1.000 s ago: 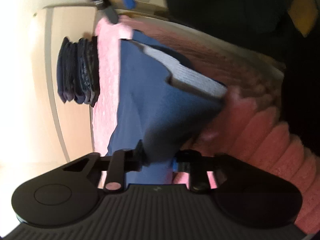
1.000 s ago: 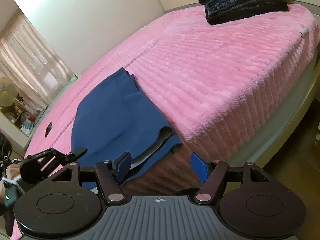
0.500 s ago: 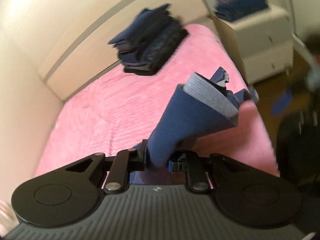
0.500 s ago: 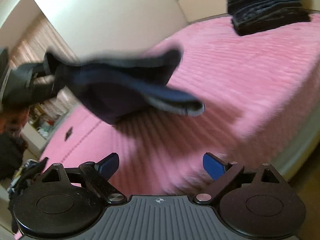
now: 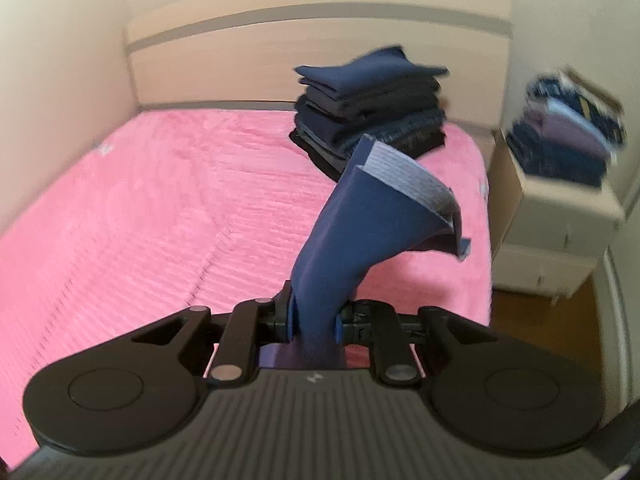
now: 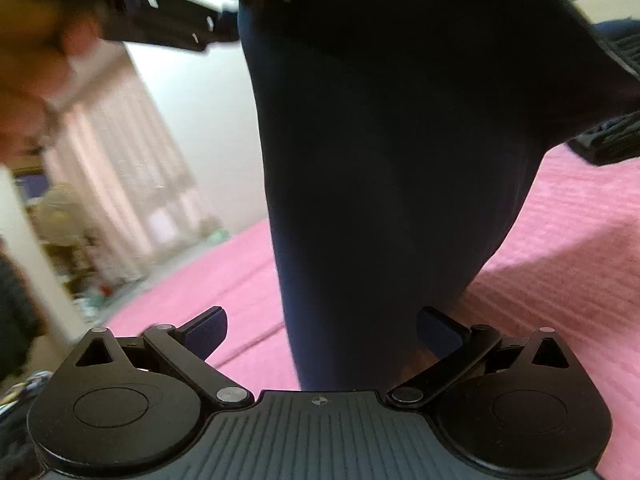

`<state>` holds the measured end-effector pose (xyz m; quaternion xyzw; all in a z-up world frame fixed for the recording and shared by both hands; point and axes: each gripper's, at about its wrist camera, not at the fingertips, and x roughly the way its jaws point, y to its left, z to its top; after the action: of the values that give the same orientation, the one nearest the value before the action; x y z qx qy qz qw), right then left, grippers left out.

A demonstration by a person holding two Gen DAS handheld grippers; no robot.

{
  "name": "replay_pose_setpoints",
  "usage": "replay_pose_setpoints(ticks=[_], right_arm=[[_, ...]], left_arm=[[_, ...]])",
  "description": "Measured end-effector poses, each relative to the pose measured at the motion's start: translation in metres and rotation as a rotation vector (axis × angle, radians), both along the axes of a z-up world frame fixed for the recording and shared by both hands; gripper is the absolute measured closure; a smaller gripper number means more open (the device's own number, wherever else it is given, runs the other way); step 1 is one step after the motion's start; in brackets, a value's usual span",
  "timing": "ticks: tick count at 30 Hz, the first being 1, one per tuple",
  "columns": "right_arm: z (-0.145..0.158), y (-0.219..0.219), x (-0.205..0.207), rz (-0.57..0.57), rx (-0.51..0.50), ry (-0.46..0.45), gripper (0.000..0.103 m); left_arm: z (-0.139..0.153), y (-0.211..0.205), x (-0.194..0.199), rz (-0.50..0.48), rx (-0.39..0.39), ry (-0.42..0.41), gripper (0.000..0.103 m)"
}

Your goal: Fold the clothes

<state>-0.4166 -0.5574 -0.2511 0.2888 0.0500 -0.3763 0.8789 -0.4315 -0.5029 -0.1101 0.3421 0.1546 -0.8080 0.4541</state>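
My left gripper point(image 5: 314, 320) is shut on a navy garment point(image 5: 348, 240) and holds it up above the pink bed point(image 5: 160, 220). The garment's grey waistband point(image 5: 408, 176) flops over at the top. In the right wrist view the same garment point(image 6: 400, 160) hangs dark from the left gripper point(image 6: 176, 28) at the top. It drops between the fingers of my right gripper point(image 6: 320, 328). Those jaws are opening wide, and the blue pads point(image 6: 436, 326) stand clear of the cloth.
A stack of folded dark clothes point(image 5: 368, 112) sits at the head of the bed by the headboard point(image 5: 280, 48). A nightstand point(image 5: 560, 216) with more folded clothes point(image 5: 568, 136) stands to the right. A hand point(image 6: 32, 60) and curtains point(image 6: 132, 184) show at the left.
The left gripper rolled upright and lifted the garment off the bed. The right gripper's jaws spread wider and it moved in until the hanging garment fell between its fingers.
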Motion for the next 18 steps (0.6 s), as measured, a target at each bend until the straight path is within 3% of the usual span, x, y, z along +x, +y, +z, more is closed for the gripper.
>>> replay_pose_setpoints(ticks=[4,5,6,8,10,12,14,16,18], right_arm=[[-0.003,-0.018,0.019,-0.056,-0.026,0.128,0.004],[-0.003,-0.023,0.018,-0.022,-0.036,0.165,0.03],[-0.001,-0.026,0.016,0.012,-0.053,0.207,0.041],[0.011,-0.022,0.011,0.09,-0.152,0.322,0.058],[0.025,-0.015,0.007,0.19,-0.275,0.449,0.059],[0.04,0.001,0.004,0.348,-0.432,0.575,0.059],[0.043,0.026,0.002,0.552,-0.587,0.691,0.059],[0.027,0.058,0.002,0.705,-0.721,0.785,0.059],[-0.008,0.089,0.004,0.854,-0.797,0.881,0.058]], left_arm=[[0.005,-0.002,0.028,0.118,0.019,0.123,0.089],[0.006,0.003,0.044,0.167,0.019,0.173,0.089],[0.006,0.007,0.06,0.216,0.02,0.223,0.089],[0.002,0.025,0.102,0.34,0.025,0.353,0.089],[-0.012,0.056,0.149,0.47,0.031,0.509,0.089],[-0.04,0.102,0.193,0.602,0.038,0.679,0.089],[-0.091,0.163,0.222,0.738,0.055,0.842,0.088],[-0.151,0.226,0.245,0.881,0.085,0.99,0.088],[-0.216,0.277,0.25,1.046,0.168,1.085,0.088]])
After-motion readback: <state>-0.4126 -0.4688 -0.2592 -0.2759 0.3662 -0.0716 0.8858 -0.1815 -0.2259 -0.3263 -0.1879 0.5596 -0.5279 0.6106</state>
